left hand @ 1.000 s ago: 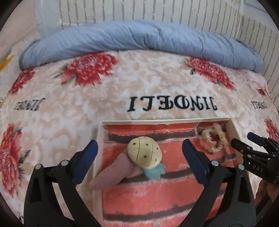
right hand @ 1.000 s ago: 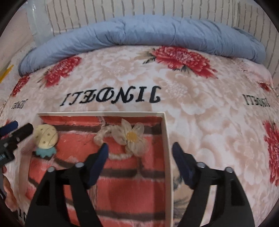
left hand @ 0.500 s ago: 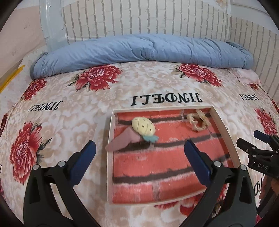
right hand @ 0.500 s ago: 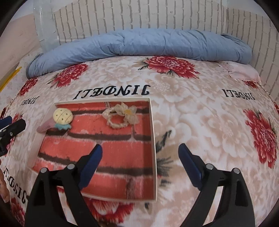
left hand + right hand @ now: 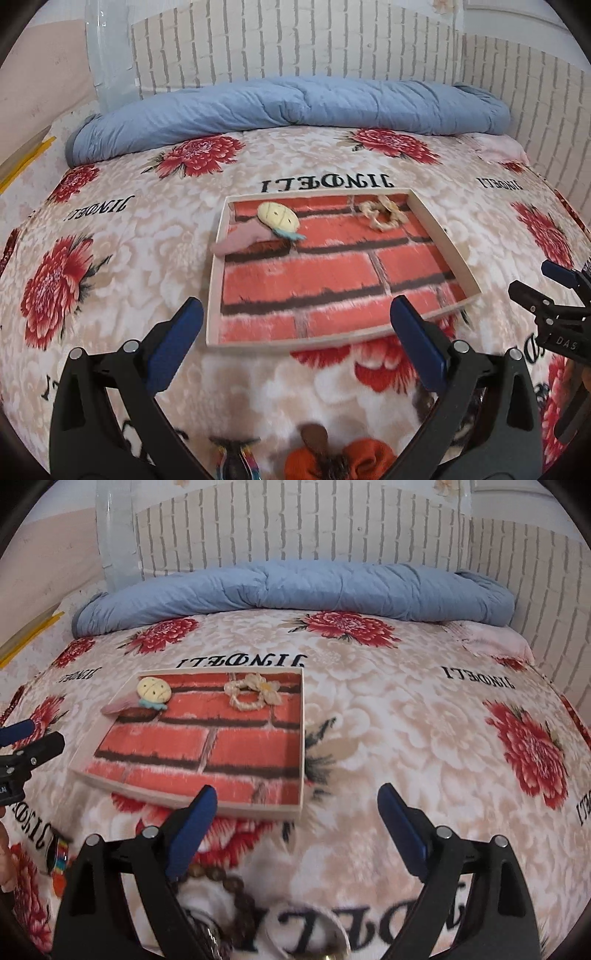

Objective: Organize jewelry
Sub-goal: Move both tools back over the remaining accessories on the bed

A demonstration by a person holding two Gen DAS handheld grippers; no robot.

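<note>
Both my grippers hang spread and empty short of the brick-print tray (image 5: pixel 448 245). My left gripper (image 5: pixel 295 343) should drop onto the orange fabric bow (image 5: pixel 338 459) just before the tray; my right gripper (image 5: pixel 295 825) takes the brown bead bracelet (image 5: pixel 225 880) lying there too, pinching low to avoid snagging the blanket (image 5: pixel 406 716)

The orange fabric piece (image 5: pixel 338 459) at six o'clock in the left view is blurred and cut by the edge. In the right view, the brown bead string (image 5: pixel 225 882) near seven o'clock runs behind the right gripper's finger (image 5: pixel 190 829), its end unseen.
</note>
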